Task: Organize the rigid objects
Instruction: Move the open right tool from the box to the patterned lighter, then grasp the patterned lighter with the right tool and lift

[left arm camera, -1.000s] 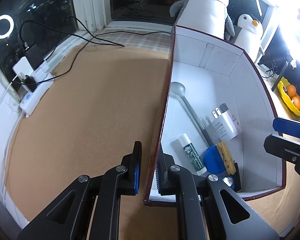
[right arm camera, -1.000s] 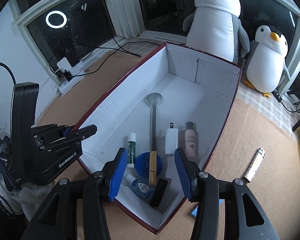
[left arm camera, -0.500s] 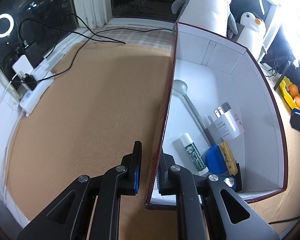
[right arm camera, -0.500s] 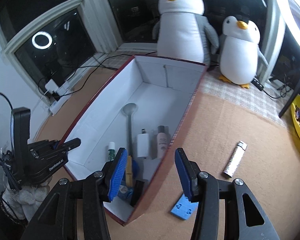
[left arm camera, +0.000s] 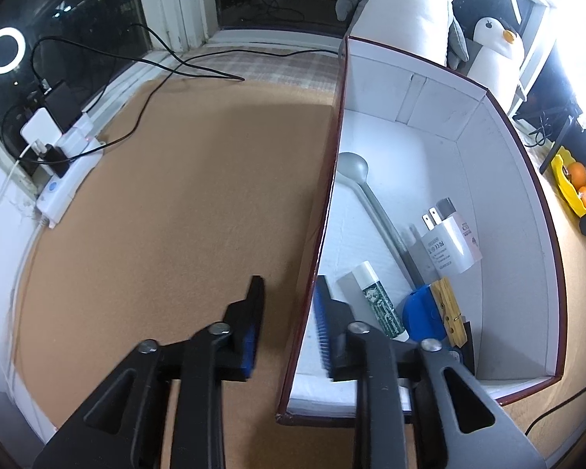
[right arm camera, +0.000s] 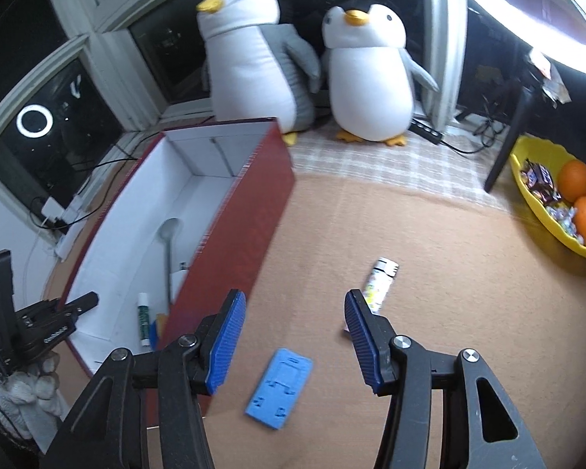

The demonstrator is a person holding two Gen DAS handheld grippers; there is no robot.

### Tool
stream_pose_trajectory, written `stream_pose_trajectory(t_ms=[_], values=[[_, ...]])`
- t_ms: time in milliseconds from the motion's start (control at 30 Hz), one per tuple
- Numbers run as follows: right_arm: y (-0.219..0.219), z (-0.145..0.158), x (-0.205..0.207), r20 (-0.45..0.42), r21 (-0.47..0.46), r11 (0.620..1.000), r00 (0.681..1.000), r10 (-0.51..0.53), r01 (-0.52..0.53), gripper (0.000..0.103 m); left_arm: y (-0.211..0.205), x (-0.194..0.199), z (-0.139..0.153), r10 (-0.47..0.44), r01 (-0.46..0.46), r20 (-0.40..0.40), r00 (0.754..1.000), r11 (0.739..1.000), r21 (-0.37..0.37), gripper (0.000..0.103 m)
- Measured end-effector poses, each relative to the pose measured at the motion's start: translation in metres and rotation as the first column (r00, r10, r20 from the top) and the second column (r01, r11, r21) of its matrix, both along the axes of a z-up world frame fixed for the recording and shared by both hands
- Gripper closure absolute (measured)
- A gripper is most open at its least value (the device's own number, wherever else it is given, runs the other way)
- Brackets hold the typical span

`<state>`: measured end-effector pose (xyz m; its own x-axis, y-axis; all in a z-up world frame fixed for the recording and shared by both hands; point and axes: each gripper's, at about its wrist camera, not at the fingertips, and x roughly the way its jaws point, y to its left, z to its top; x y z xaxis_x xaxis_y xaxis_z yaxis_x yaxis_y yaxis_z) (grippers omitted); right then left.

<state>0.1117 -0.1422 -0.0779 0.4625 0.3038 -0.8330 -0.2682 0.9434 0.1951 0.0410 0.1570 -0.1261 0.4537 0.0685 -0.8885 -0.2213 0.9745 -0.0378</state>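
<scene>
Left wrist view. The left gripper [left arm camera: 287,324] straddles the near left wall of the red box [left arm camera: 324,211], one finger outside over the brown tabletop [left arm camera: 168,203], the other inside. Its jaws are opening; the wall stands in the gap and neither pad presses on it, so the grip is released. On the white floor of the box lie a grey spoon [left arm camera: 371,203], a white charger plug [left arm camera: 449,248], a green-labelled tube [left arm camera: 379,299], a blue round piece [left arm camera: 424,314] and a wooden clip [left arm camera: 449,308], all crowded toward the near right corner, beside the inner finger. A white power strip [left arm camera: 64,179] lies at the far left edge of the tabletop.

Right wrist view. The right gripper [right arm camera: 295,338] hangs over the tabletop to the right of the box [right arm camera: 246,211], jaws spread and opening, nothing between the pads. A blue flat block [right arm camera: 279,387] lies on the tabletop below the gap, nearer the left finger, untouched. A white patterned lighter [right arm camera: 379,281] lies just beyond the right fingertip, partly hidden by it. Two plush penguins [right arm camera: 254,62] stand behind the box; a yellow bowl [right arm camera: 543,219] with oranges sits at far right. The left gripper [right arm camera: 64,310] appears at the box's near left corner.
</scene>
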Motion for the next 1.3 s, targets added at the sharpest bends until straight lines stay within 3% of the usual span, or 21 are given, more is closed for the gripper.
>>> stream_pose_trajectory(t_ms=[500,900,1300], values=[[-0.036,-0.058,0.037,-0.115,-0.059,0.996,0.990,-0.077,0.070,0.053,-0.004,0.010,-0.002,0.006,-0.006,-0.020,1.000,1.000,0.003,0.071],[-0.021,-0.081,0.064,-0.177,-0.118,0.993,0.983,-0.052,0.031,0.053,-0.006,0.016,-0.005,0.004,-0.003,-0.034,0.999,1.000,0.009,0.071],[-0.014,-0.093,0.067,-0.201,-0.194,0.981,0.979,-0.017,-0.023,0.082,-0.005,0.016,-0.006,0.005,-0.005,-0.036,0.999,1.000,0.006,0.071]])
